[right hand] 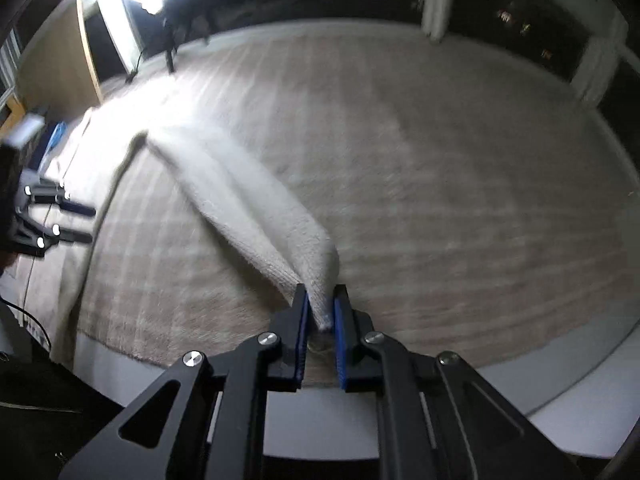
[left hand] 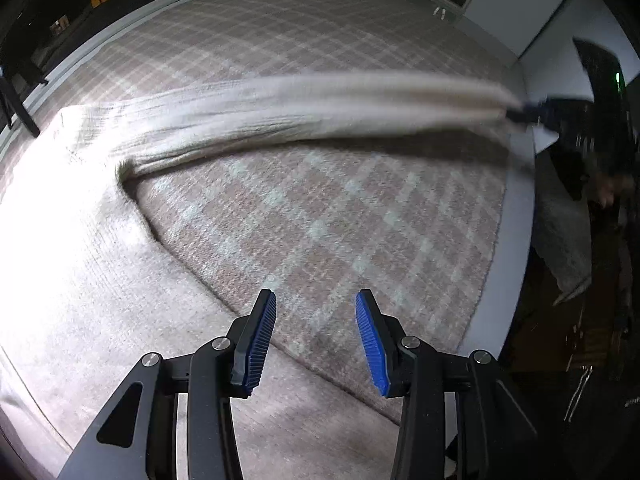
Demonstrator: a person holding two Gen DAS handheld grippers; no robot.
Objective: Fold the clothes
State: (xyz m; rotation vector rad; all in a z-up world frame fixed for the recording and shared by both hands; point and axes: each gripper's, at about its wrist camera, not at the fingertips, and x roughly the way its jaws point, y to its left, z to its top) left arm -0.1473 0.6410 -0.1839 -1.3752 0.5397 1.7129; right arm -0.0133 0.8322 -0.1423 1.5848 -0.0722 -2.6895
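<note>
While clamped on the narrow end of the cream knit garment (right hand: 248, 200), holding that end raised above the plaid cover (right hand: 440, 200) with the right tongs (right hand: 320, 292), blue pads pressed to the knit from both sides. From there, stretched as a bunched band across to the far left part of the counter (right hand: 320, 420), then spread flat under hard glare. In the left wrist view, left tongs (left hand: 315, 296) apart with nothing between the pads, hovering over the garment's near edge where it meets the plaid cover. Seen also from the right wrist view at the left border, over the flat part. Plaid cover wide and bare right of the band, ending short of the counter's rim with a white strip left showing along the near and right sides. Beyond the far edge, dark shelving with small orange labels, too blurred to read.
</note>
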